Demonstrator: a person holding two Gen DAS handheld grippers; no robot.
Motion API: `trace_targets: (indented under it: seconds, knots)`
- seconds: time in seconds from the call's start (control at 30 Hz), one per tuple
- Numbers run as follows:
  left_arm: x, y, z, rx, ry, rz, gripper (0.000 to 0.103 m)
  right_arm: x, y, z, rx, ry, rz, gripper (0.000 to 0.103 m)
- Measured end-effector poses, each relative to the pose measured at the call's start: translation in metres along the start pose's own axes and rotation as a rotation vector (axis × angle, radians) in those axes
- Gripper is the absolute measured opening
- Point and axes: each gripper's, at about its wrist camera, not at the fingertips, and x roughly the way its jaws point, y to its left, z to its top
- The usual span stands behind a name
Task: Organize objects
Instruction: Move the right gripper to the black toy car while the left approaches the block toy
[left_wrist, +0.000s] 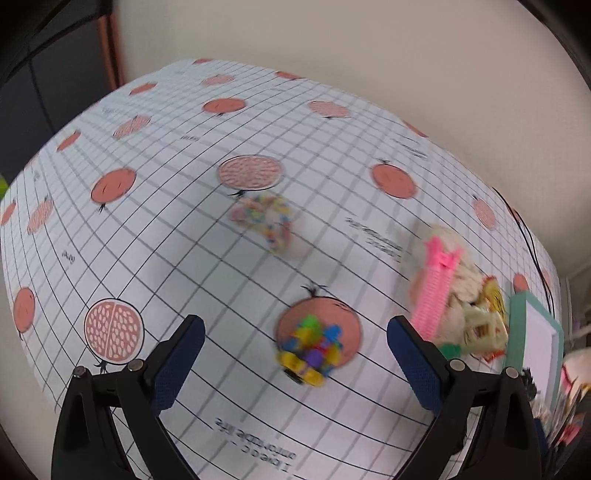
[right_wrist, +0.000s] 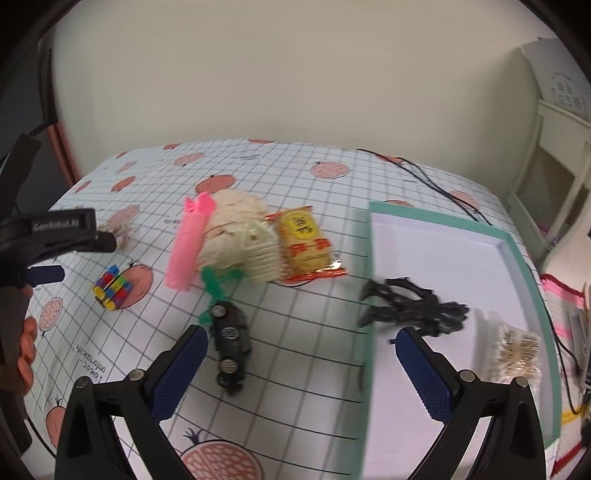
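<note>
In the left wrist view my left gripper (left_wrist: 295, 332) is open above the tablecloth, and a multicoloured block toy (left_wrist: 314, 350) lies between its fingers. A speckled scrunchie (left_wrist: 264, 218) lies farther off. My right gripper (right_wrist: 301, 339) is open with nothing held. A black toy car (right_wrist: 231, 347) sits just by its left fingertip. A black claw clip (right_wrist: 413, 306) lies across the left rim of the teal box (right_wrist: 517, 266), just past the right fingertip. A packet of cotton swabs (right_wrist: 513, 350) is in the box. The right wrist view also shows the left gripper (right_wrist: 86, 258) near the block toy (right_wrist: 110, 291).
A pile sits mid-table: pink hair roller (right_wrist: 188, 243), cream fluffy item (right_wrist: 232, 214), cream claw clip (right_wrist: 262, 254), yellow snack packet (right_wrist: 303, 240), green piece (right_wrist: 218, 284). A black cable (right_wrist: 424, 177) runs behind the box. A white shelf (right_wrist: 554, 155) stands right. A hand (right_wrist: 26, 343) holds the left gripper.
</note>
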Motion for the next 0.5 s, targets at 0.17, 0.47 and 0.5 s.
trace_targets:
  seconds: [0.17,0.47,0.5]
  knots:
    - [0.010,0.019,0.006,-0.059,0.025,-0.031,0.099,0.007,0.011,0.000,-0.002,0.020,0.036,0.103]
    - [0.025,0.001,-0.003,0.053,0.061,0.008,0.099,0.023,0.028,-0.002,-0.027,0.076,0.058,0.101]
    - [0.026,0.000,-0.004,0.053,0.068,0.004,0.099,0.026,0.028,-0.003,-0.026,0.090,0.057,0.100]
